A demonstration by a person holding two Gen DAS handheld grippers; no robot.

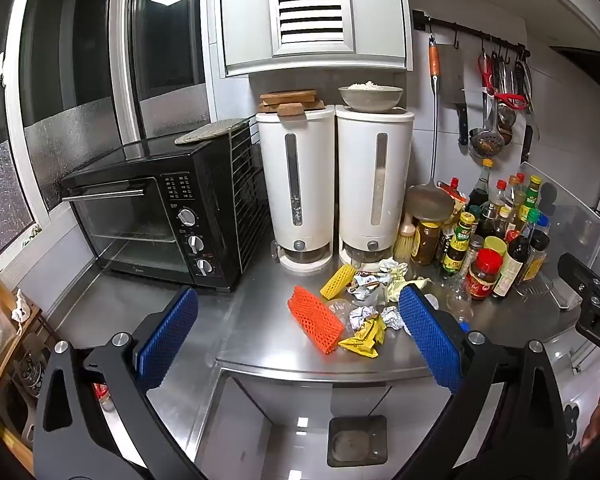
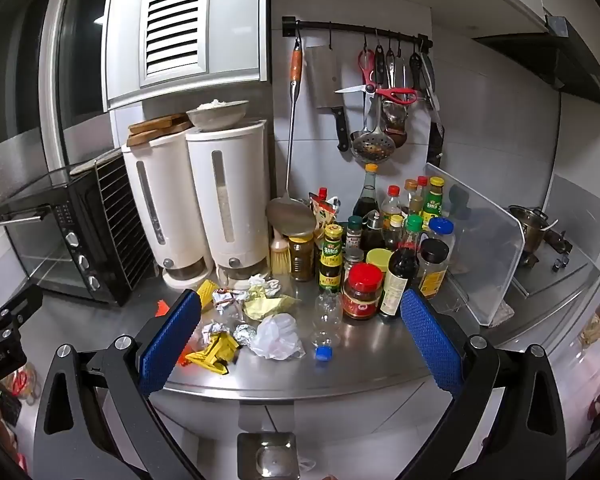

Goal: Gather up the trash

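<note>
I hold both claws above the front edge of a steel counter [image 1: 260, 320], each tipped downward toward it. My left claw [image 1: 300, 336] has its blue pads spread wide with nothing between them, and my right claw [image 2: 300, 336] stands just as wide and just as empty. The trash lies in a loose heap on the counter ahead of me, in front of two white dispensers [image 1: 296, 188]. In the left view an orange foam net [image 1: 315, 320] lies nearest, with a yellow net [image 1: 337, 281] behind it, foil balls [image 1: 362, 316] and a crumpled yellow wrapper [image 1: 362, 338] beside it. In the right view I see a white plastic bag [image 2: 278, 334] bunched near the counter's edge, pale yellow paper [image 2: 266, 306] behind it, and a clear bottle [image 2: 327, 316] lying with its blue cap [image 2: 323, 354] toward me. Just to the right of the heap stands a cluster of sauce bottles [image 2: 404, 256], with a red-lidded jar [image 2: 362, 292] in front. A black oven [image 1: 160, 220] sits to the left of the dispensers. Below the counter edge, on the floor, stands a small bin [image 1: 356, 442].
</note>
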